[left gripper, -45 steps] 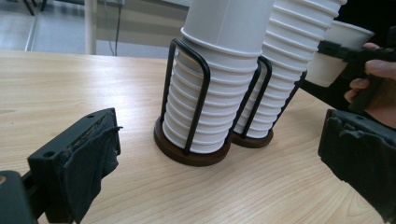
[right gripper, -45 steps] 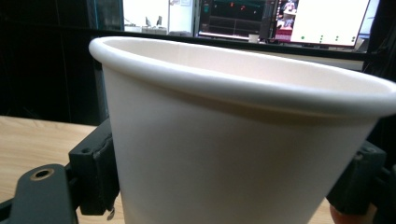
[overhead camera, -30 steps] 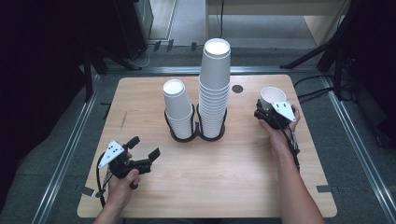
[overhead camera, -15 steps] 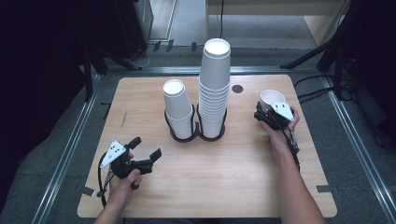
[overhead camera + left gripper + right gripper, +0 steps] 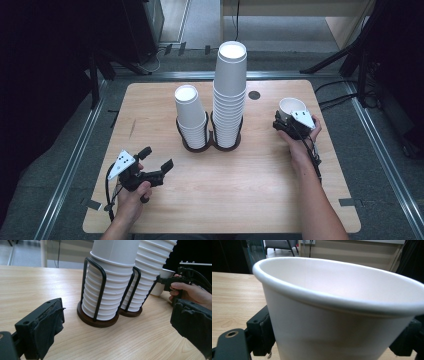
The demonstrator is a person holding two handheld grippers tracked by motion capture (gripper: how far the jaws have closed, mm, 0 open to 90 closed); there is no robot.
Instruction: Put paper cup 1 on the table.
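Wooden table (image 5: pixel 220 195), ribbed white cup stacks (image 5: pixel 229 95)

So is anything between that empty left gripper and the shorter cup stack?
Nothing visible. The left gripper is open, and between it and the shorter stack there is just bare table; the stack's wire holder rings its lower part.

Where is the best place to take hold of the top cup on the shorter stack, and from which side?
Probably its side wall just under the closed top end, above the wire holder. The shorter stack stands mouth-down, so no rim is offered. The open left tongs could come level from the table's near side.
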